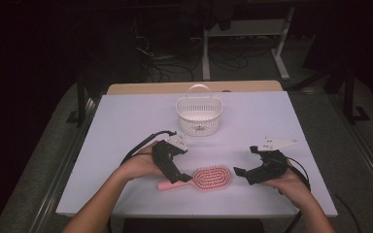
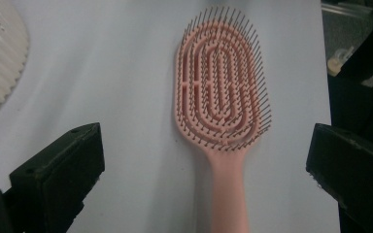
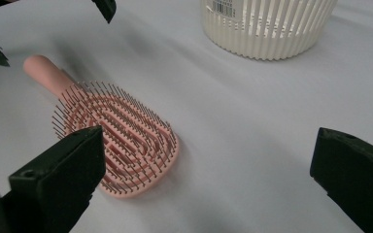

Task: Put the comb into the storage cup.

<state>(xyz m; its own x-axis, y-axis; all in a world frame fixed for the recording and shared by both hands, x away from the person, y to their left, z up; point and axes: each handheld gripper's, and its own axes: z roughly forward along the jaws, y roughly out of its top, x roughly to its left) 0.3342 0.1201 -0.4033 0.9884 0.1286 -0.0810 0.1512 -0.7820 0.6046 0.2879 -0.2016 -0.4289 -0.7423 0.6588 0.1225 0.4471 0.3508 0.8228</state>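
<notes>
on the white table, near its front edge, a pink brush lies flat with its bristles up, the handle pointing to the person's left and the oval head to the right. above the handle end hangs the left gripper, held in the left hand; its black jaws point down toward the handle. in the left gripper view the brush runs up the middle, handle at the bottom, and the two jaws stand wide apart on either side of it, neither one touching it and nothing held between them. whether the jaw tips touch the table cannot be told.

to the right of the brush head sits the right gripper, held in the right hand and aimed leftward at the head, just beside it and apart from it. in the right gripper view its jaws are spread wide and hold nothing; the brush lies low at the left, partly behind the left jaw, with the handle running away toward the upper left where the tips of the other gripper show.

farther back, at the middle of the table, stands a white slatted basket with its handle upright, well apart from the brush. its ribbed wall appears at the top of the right gripper view, and an edge of it at the left of the left gripper view.
</notes>
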